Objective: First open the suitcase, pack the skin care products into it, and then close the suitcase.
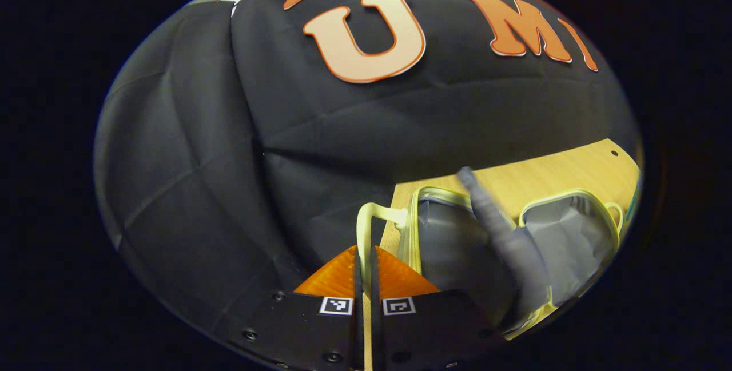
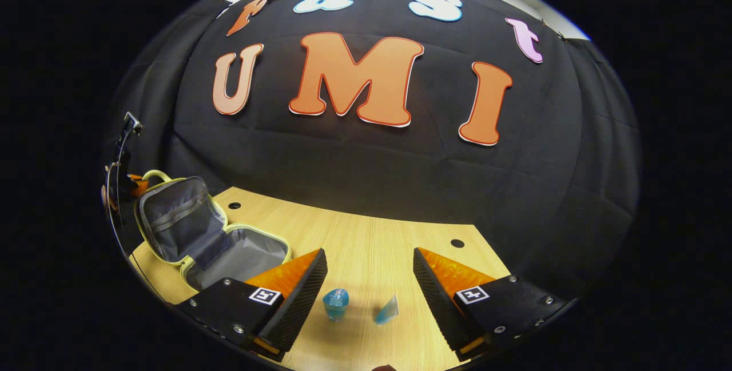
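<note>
Soft grey suitcase gaping, ribbed jaws — spread

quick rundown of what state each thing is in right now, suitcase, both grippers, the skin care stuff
suitcase: open, lid up, nothing visible inside
suitcase handle: pinched between the left gripper's fingers
left gripper: shut on the handle
right gripper: open, holding nothing, above the table
blue bottle: on the table, not packed
blue tube: on the table, not packed

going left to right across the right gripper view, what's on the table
open suitcase → blue round-capped bottle → blue tube, the two skin care items lying between the right tool's open fingers
</note>
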Motion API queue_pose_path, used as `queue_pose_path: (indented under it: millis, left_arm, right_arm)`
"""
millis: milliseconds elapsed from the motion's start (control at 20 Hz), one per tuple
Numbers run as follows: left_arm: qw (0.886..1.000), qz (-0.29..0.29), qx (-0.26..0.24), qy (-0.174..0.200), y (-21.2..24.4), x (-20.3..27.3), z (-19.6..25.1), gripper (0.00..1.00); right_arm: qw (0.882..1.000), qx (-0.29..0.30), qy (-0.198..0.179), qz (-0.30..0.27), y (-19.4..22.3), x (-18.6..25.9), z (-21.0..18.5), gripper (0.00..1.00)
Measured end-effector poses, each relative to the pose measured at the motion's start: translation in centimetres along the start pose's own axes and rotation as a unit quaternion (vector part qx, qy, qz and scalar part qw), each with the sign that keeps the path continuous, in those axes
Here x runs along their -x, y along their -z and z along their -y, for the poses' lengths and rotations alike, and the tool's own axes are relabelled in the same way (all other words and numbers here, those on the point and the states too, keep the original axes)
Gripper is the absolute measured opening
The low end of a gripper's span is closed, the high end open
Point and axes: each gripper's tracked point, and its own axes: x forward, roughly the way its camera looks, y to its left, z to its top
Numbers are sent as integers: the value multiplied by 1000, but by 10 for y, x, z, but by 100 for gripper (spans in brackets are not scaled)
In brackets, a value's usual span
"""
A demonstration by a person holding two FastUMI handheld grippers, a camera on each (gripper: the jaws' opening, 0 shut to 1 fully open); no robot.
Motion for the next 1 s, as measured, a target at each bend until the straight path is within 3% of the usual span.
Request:
queue_pose_path:
  millis: [200,250,300,450,550,700,750,800,900,1000]
  left_arm:
    - [999,-38,6,2,46,-34,-1,5]
    - [999,-39,-11,-28,53,-40,-12,5]
    - [998,-37,-25,-39,56,-43,-21,20]
    - [999,-24,-8,-36,47,-33,-15,16]
    - [1000,-7,10,-24,31,-22,4,24]
    - [999,31,36,0,-4,9,44,60]
    - [998,46,36,13,-18,17,60,62]
    - [997,59,33,24,-30,31,75,73]
    - [996,79,15,43,-50,60,110,84]
    - [993,95,7,73,-63,84,151,85]
  right_arm:
    - [1000,0,6,-16,8,4,-4,95]
    - [1000,2,8,-20,10,5,-3,95]
    - [1000,3,11,-22,13,6,-1,95]
    - [1000,5,14,-26,20,10,4,96]
    - [1000,3,13,-22,20,10,6,96]
    - [1000,-3,-5,-16,28,7,4,96]
    - [1000,-5,-11,-16,31,6,4,96]
    - [1000,-7,-16,-17,36,4,5,96]
    - [999,-8,-26,-18,41,2,10,96]
    - [999,-5,-33,-16,45,-1,16,96]
